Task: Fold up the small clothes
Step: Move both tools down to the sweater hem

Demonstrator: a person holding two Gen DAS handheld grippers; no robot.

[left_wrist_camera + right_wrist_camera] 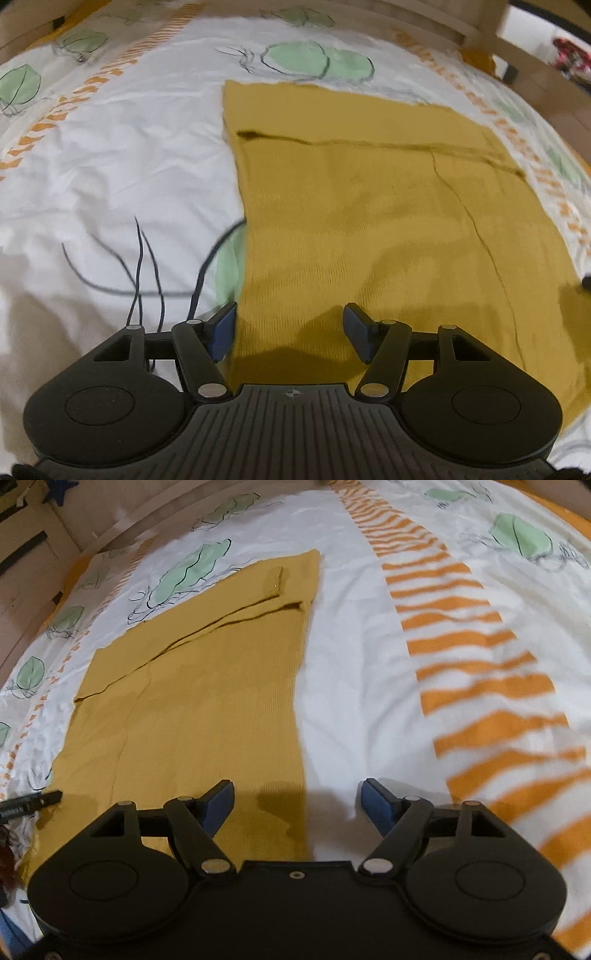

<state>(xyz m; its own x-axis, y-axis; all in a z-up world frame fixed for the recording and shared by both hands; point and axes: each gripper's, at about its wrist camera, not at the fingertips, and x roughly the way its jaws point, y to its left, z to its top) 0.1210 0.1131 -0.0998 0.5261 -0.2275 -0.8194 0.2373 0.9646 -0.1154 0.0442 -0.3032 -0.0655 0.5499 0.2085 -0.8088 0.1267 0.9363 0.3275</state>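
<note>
- While both tools hang above the bed, the left hand-held gripper point(290, 334) is released with nothing between its blue pads, poised over the near left edge of the mustard knit garment point(369, 221).
- The right hand-held gripper point(297, 805) is likewise released and empty, straddling the garment's near right edge, one finger over knit, the other over the bedsheet point(362, 664).
- Both point steeply downward, side by side; neither looks clearly nearer the cloth.
- The garment lies flat on the leaf-and-stripe bedsheet, directly ahead of both, its long axis running away from them.
- Farther off, a folded-over layer crosses it, its edge running side to side.
- Judged from this, the near hem corners are the likely next grasp.
</note>
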